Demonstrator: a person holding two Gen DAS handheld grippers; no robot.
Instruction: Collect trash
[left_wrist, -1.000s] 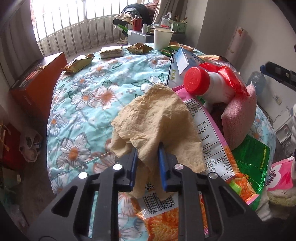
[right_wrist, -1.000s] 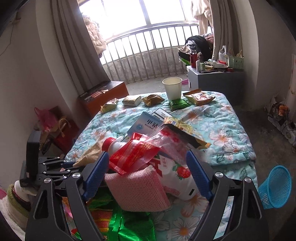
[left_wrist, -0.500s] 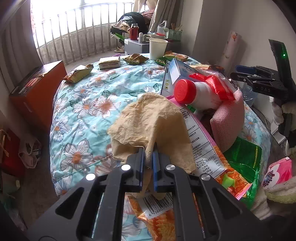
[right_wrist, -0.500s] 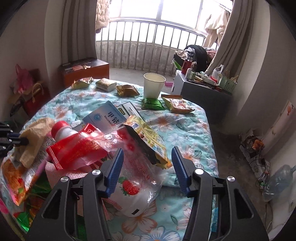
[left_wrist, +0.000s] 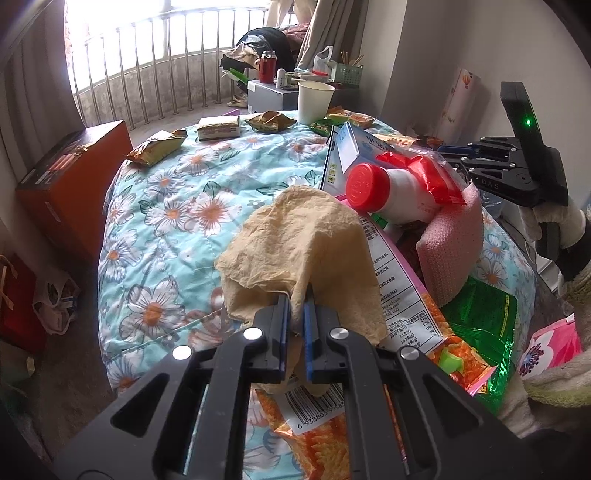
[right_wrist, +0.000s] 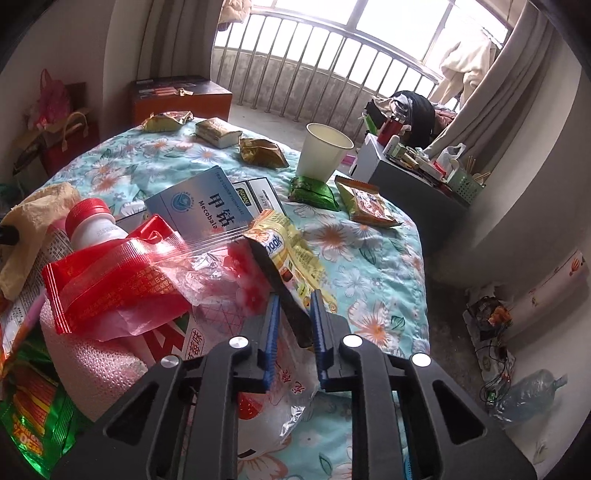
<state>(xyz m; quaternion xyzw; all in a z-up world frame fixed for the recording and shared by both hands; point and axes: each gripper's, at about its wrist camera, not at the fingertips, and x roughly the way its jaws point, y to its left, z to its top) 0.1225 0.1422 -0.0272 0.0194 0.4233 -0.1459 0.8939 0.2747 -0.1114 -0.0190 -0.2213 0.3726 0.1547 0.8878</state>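
Beside the red-capped bottle, the left gripper pinches the tan paper; the right gripper, its fingers just closing, clamps the yellow wrapper.

**Layout of items on the bed**

The trash pile lies at the near end of the quilt. In the pile, the bottle rests on the sponge, with the crumpled paper to its left. The paper cup stands at the far end, flanked by snack packets.
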